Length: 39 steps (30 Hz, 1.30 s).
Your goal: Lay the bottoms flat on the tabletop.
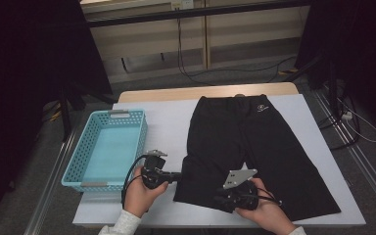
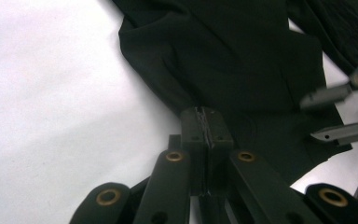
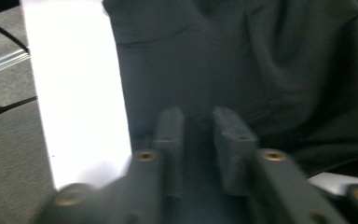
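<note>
A pair of black shorts (image 1: 254, 147) is lying flat on the white-covered counter (image 1: 166, 127), waistband toward the far edge and both legs pointing toward the person. A light blue basket (image 1: 108, 148) is sitting just beside the shorts, at the counter's left side.

The left gripper (image 1: 178, 175) is lying level at the outer edge of the near left leg. In the left gripper view its fingers (image 2: 192, 125) are pressing together on the hem of the shorts (image 2: 242, 56), with the cloth's edge pinched between them where it meets the white cover.

The right gripper (image 1: 219, 198) is resting over the same leg's bottom hem, near the person's right hand (image 1: 267, 211). In the right gripper view, which is blurred, its fingers (image 3: 170, 133) are standing a little apart above the dark cloth (image 3: 270, 70); the picture is not showing them pressing on any fabric.
</note>
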Each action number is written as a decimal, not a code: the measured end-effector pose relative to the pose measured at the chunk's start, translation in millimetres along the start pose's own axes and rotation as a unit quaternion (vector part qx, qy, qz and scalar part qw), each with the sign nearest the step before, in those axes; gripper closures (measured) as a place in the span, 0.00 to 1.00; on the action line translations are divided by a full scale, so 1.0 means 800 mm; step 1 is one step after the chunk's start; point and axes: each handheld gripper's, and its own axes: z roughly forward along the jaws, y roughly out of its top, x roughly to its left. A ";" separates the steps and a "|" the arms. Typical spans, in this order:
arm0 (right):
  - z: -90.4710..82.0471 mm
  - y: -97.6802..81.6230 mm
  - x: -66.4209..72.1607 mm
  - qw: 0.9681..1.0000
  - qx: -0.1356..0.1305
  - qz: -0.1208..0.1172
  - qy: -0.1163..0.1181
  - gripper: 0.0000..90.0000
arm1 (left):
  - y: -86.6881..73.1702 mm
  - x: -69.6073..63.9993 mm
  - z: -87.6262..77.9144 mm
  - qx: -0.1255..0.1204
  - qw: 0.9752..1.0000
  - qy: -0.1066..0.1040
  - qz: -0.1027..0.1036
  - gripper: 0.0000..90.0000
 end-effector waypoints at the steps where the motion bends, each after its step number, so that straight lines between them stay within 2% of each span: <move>1: -0.001 0.000 0.001 1.000 -0.001 0.000 0.002 0.91 | 0.000 0.000 -0.001 0.001 1.000 -0.002 0.002 0.99; 2: -0.002 -0.001 0.001 1.000 0.003 -0.002 0.011 0.97 | 0.000 -0.001 -0.001 0.000 1.000 -0.004 0.001 0.99; 3: -0.003 -0.001 0.002 1.000 0.005 -0.004 0.014 0.98 | 0.001 -0.002 -0.003 0.001 1.000 -0.004 0.002 0.99; 6: -0.005 -0.001 0.003 1.000 0.010 -0.003 0.015 1.00 | 0.002 -0.007 -0.008 -0.003 1.000 -0.009 0.002 0.99; 10: -0.011 -0.003 0.002 0.999 0.012 0.004 0.034 1.00 | 0.003 -0.014 -0.015 -0.005 1.000 -0.015 0.002 0.99; 12: -0.014 -0.006 0.003 0.999 0.013 0.001 0.035 1.00 | 0.002 -0.015 -0.015 0.000 1.000 -0.017 0.004 0.99; 18: -0.019 -0.008 0.005 0.999 0.014 -0.001 0.041 1.00 | -0.010 -0.014 -0.011 0.018 1.000 -0.016 -0.011 0.99; 19: -0.019 -0.008 0.005 0.999 0.015 0.001 0.038 1.00 | -0.012 -0.014 -0.011 0.024 1.000 -0.017 -0.008 0.99; 22: -0.019 -0.010 0.004 0.999 0.016 0.003 0.038 1.00 | -0.019 -0.012 -0.010 0.027 0.999 -0.016 -0.014 0.98; 24: -0.018 -0.010 0.004 0.999 0.017 0.002 0.041 1.00 | -0.022 -0.006 -0.009 0.033 0.999 -0.010 -0.015 0.98; 25: -0.018 -0.010 0.004 0.999 0.018 0.001 0.040 1.00 | -0.022 -0.005 -0.009 0.029 0.999 -0.008 -0.020 0.97; 26: -0.018 -0.010 0.004 0.999 0.019 0.001 0.040 1.00 | -0.022 -0.002 -0.009 0.027 1.000 -0.005 -0.016 0.94; 28: -0.017 -0.010 0.005 0.999 0.021 -0.001 0.040 1.00 | -0.020 0.000 -0.009 0.002 1.000 0.004 -0.011 0.85; 30: -0.017 -0.010 0.004 0.999 0.021 -0.003 0.042 1.00 | -0.016 0.002 -0.006 -0.016 1.000 0.018 0.007 0.77; 33: -0.017 -0.010 0.003 0.999 0.021 -0.001 0.044 1.00 | -0.009 0.006 0.005 -0.037 0.998 0.046 0.026 0.66; 39: -0.017 -0.011 0.003 0.999 0.021 0.000 0.045 1.00 | 0.009 0.013 0.031 -0.058 0.994 0.078 0.051 0.65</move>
